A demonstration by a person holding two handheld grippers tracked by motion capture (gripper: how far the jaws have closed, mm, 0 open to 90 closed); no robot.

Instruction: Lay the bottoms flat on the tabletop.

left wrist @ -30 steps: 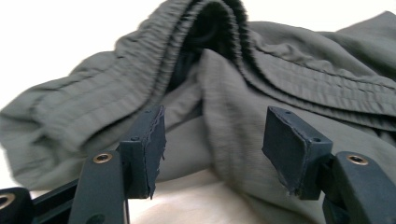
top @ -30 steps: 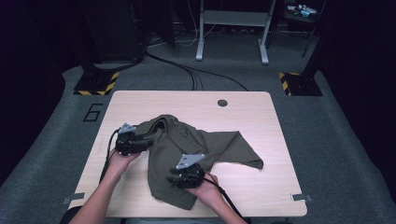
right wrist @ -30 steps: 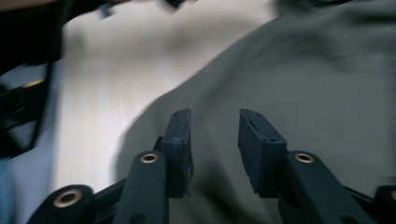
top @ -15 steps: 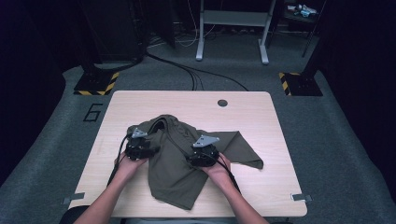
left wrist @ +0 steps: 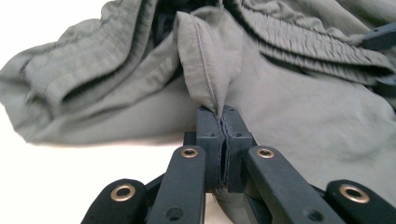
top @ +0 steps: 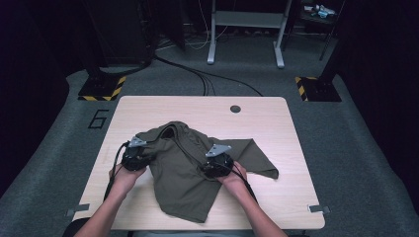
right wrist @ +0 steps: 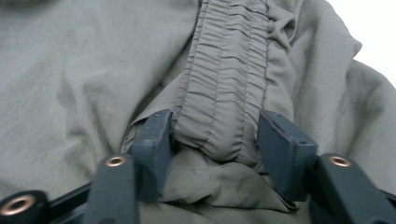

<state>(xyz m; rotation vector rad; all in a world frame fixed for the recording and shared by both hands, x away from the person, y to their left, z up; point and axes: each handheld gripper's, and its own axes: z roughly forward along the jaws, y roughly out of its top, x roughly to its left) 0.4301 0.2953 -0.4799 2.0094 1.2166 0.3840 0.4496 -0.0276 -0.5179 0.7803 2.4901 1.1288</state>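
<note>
An olive green garment (top: 185, 173) with an elastic waistband lies crumpled in the middle of the light wooden table (top: 267, 118). At the cloth's left edge my left gripper (top: 146, 155) is shut on a seamed fold of the garment (left wrist: 205, 56), which rises from between its closed jaws (left wrist: 223, 119). My right gripper (top: 206, 165) rests on the garment's right middle. Its jaws stand open around the gathered waistband (right wrist: 229, 79), one on each side of it (right wrist: 215, 133).
A round cable hole (top: 235, 108) sits near the table's far edge. Bare table lies right of the garment and along the back. On the carpet beyond are cables (top: 207, 79), a white desk frame (top: 244, 29) and striped bases (top: 101, 89).
The right gripper moved from the garment's near hem up to its middle, onto the waistband. The left gripper kept its hold and shifted slightly left.
</note>
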